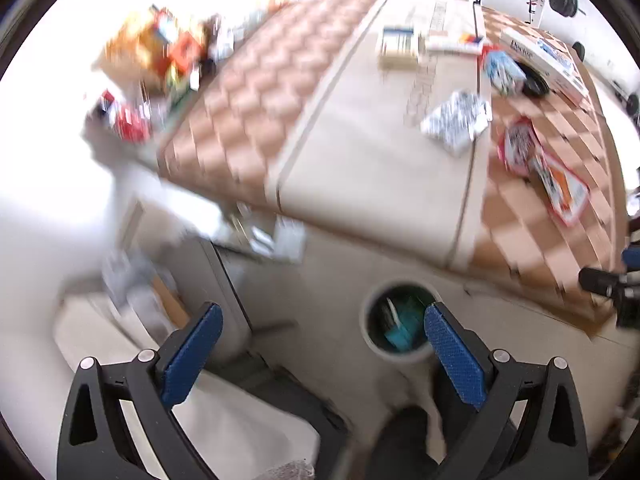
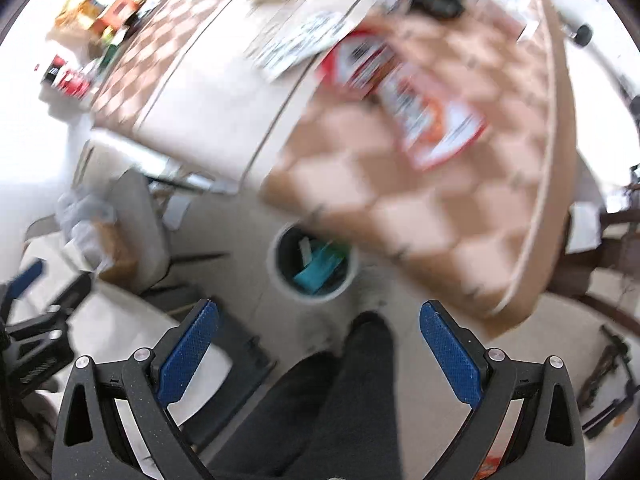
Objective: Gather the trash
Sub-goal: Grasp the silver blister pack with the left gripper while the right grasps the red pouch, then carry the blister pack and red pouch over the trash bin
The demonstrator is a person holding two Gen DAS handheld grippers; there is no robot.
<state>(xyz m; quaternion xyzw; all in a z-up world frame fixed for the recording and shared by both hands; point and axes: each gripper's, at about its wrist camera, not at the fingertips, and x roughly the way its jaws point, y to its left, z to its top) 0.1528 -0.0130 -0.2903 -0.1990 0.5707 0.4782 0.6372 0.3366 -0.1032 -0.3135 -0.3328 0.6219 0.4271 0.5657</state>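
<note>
Both views are motion-blurred. A round white trash bin (image 1: 370,340) stands on the floor below the table edge, with teal and white scraps inside; it also shows in the right wrist view (image 2: 276,276). On the table lie a red-and-white snack wrapper (image 1: 540,168), also in the right wrist view (image 2: 420,92), a crumpled silver wrapper (image 1: 456,120) and a blue wrapper (image 1: 502,66). My left gripper (image 1: 320,348) is open and empty above the floor beside the bin. My right gripper (image 2: 318,344) is open and empty above the person's dark leg (image 2: 340,400).
The table (image 1: 360,160) has a checkered cloth and a beige runner. A white box (image 1: 544,56) and a small carton (image 1: 398,46) sit at its far end. A grey chair (image 1: 224,300) with clutter stands left of the bin. Colourful packages (image 1: 160,52) crowd the far left.
</note>
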